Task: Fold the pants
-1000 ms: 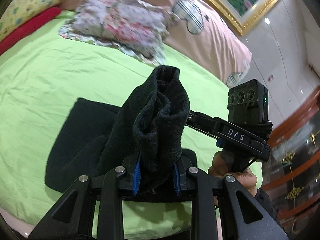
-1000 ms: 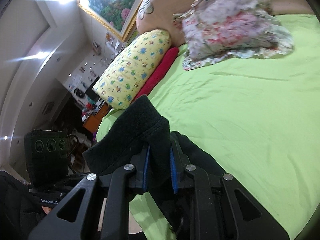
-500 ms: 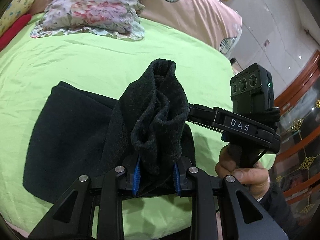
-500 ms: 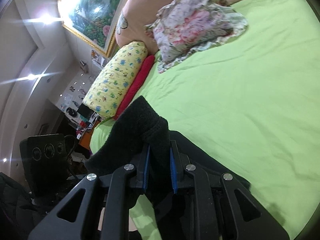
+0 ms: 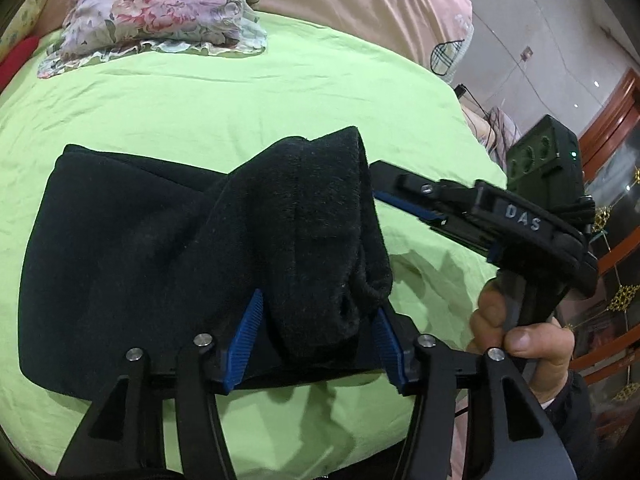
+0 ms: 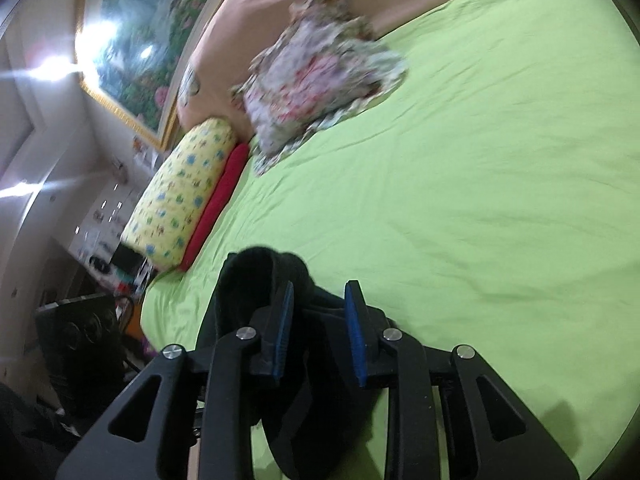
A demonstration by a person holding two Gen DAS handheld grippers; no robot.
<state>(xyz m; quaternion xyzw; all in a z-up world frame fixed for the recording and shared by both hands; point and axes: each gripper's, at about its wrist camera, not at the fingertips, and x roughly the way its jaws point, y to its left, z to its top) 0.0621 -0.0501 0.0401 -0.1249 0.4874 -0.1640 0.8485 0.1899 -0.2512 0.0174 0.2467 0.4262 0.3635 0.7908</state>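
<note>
Black fleece pants (image 5: 132, 264) lie folded on the green bed sheet (image 5: 240, 96), with a bunched end (image 5: 320, 240) standing up between my left fingers. My left gripper (image 5: 316, 336) has its jaws spread wide; the cloth rests loosely between the blue pads. My right gripper (image 6: 318, 328) is open, its blue pads apart, with the pants (image 6: 256, 276) just left of and under it. In the left wrist view the right gripper (image 5: 408, 196) sits at the pants' right edge, held by a hand (image 5: 520, 336).
A floral cushion (image 5: 160, 16) lies at the far side of the bed before a pink headboard pillow (image 5: 360, 4). A yellow patterned pillow (image 6: 180, 196) and a red one (image 6: 216, 204) lie at the bed's edge. The near bed edge runs under my grippers.
Both grippers have opened and let go of the pants' end. The bunched cloth has dropped lower onto the folded pants, and both grippers moved forward and down toward the bed.
</note>
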